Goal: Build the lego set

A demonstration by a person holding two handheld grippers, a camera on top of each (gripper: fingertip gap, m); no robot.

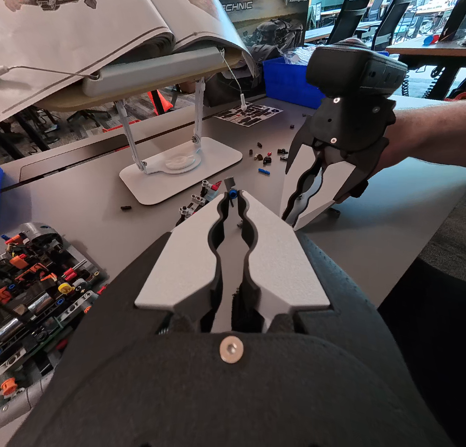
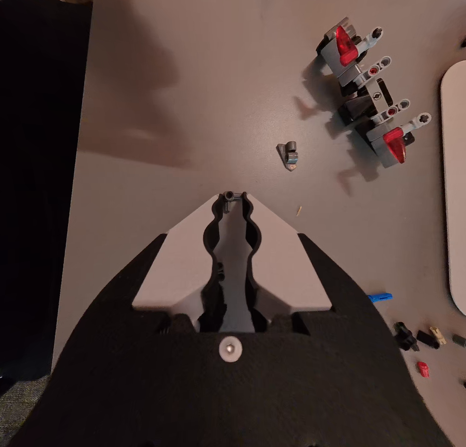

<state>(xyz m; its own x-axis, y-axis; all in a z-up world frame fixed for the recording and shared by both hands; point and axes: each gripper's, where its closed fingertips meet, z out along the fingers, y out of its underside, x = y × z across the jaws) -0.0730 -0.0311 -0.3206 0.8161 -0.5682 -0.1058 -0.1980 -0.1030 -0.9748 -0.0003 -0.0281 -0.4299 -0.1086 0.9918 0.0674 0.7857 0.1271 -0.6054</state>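
Note:
My left gripper (image 1: 233, 194) is shut on a small piece with a blue round end and a dark grey tab (image 1: 230, 183), held above the grey table (image 1: 88, 195). My right gripper (image 2: 233, 195) is shut on a tiny dark grey connector (image 2: 229, 196), with its tips pointing down close to the table; it also shows in the left wrist view (image 1: 290, 222). A grey and black sub-assembly with two red translucent pieces (image 2: 363, 92) lies on the table, partly hidden by my left finger in the left wrist view (image 1: 201, 198). A small grey piece with a blue band (image 2: 290, 156) lies beside it.
An open instruction booklet (image 1: 88, 31) rests on a white stand (image 1: 176, 172). A large part-built model (image 1: 37, 296) lies at the near left. Loose pins (image 1: 264, 157), a blue pin (image 2: 380, 297), a sticker sheet (image 1: 249, 113), a blue bin (image 1: 285, 79) and the set's box (image 1: 264, 14) are farther back. The gap from one gripper's tips to the other's is roughly 12 cm.

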